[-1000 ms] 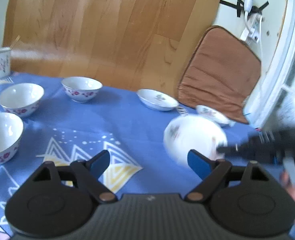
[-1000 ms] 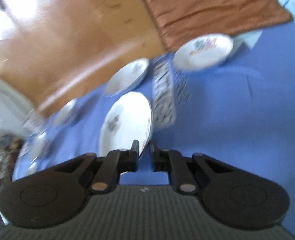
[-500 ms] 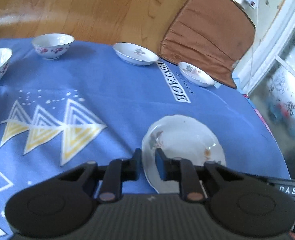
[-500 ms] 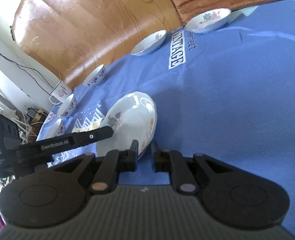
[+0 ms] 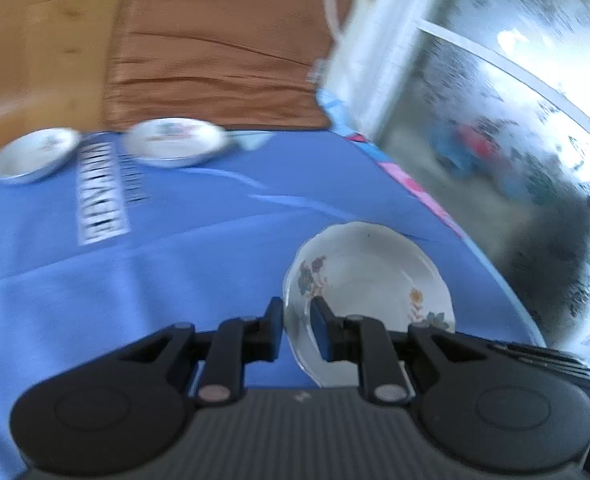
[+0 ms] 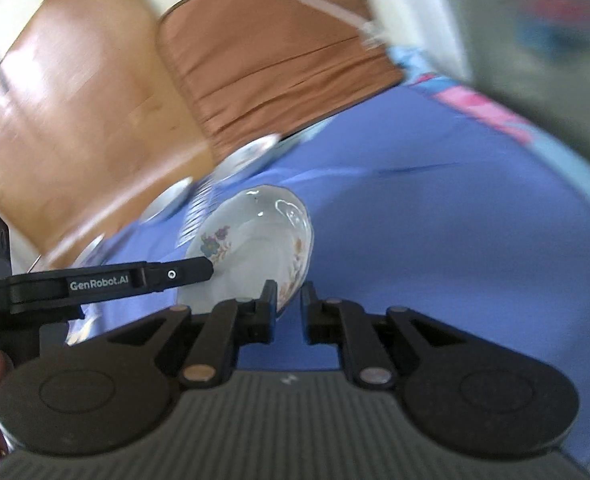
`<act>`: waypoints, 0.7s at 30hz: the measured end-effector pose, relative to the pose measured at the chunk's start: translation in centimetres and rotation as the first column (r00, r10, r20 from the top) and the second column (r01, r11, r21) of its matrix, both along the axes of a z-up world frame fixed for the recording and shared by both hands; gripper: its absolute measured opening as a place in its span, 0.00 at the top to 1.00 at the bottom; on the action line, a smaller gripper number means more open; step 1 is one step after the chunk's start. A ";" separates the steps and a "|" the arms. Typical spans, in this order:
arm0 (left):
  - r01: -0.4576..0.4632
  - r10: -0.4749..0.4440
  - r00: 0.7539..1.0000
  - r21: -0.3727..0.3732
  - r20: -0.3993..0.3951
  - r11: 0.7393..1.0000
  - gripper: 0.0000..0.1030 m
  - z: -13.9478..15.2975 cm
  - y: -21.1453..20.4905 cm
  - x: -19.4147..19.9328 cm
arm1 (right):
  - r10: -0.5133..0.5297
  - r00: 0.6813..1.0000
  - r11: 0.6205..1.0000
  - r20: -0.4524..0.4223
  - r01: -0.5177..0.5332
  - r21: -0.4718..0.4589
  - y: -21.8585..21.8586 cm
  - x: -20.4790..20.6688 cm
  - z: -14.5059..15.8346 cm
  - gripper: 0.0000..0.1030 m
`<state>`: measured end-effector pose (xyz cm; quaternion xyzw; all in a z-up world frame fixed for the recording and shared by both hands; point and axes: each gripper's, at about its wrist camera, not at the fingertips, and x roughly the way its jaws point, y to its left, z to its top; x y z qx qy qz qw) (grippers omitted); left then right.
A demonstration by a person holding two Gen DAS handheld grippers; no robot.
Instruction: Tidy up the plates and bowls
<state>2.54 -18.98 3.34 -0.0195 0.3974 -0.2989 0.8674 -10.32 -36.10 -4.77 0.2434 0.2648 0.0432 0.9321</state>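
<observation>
A white scalloped plate with flower prints (image 5: 375, 280) is held above the blue tablecloth (image 5: 175, 264). My left gripper (image 5: 297, 330) is shut on its left rim. The plate also shows in the right wrist view (image 6: 255, 248), where my right gripper (image 6: 286, 300) is shut on its right rim. The left gripper's finger (image 6: 175, 274) reaches the plate's far rim from the left. Two more flowered plates (image 5: 175, 142) (image 5: 35, 154) sit at the far edge of the cloth.
A brown cushioned chair (image 5: 215, 60) stands beyond the table's far edge over wooden floor (image 5: 35, 40). A glass door (image 5: 515, 100) is to the right. The table's right edge (image 5: 495, 276) runs close to the held plate.
Both grippers have swung right with the plate between them, toward the table's right side. The left gripper, open one second ago, has closed on the plate's rim.
</observation>
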 end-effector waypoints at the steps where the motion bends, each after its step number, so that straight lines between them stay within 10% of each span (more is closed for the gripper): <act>1: 0.013 -0.013 1.000 0.000 -0.005 1.000 0.84 -0.2 -1.0 0.2 | -0.023 1.000 1.000 -0.001 0.023 0.003 -0.9 -0.2 -0.1 0.86; 13: 0.019 -0.020 1.000 0.047 0.014 0.999 0.67 -1.5 -4.3 1.2 | -0.114 0.993 0.993 0.012 0.114 -0.010 -3.7 0.6 -1.6 0.79; 16: -0.004 0.002 0.997 0.024 0.072 1.000 0.59 -0.3 -2.9 0.6 | -0.184 0.981 0.978 0.057 0.189 -0.086 -3.2 -0.3 -1.0 0.59; 21: -0.109 0.110 0.987 -0.015 0.119 0.994 0.59 0.9 2.7 0.9 | -0.207 0.969 0.969 0.132 0.222 -0.109 -3.0 -0.8 0.3 0.59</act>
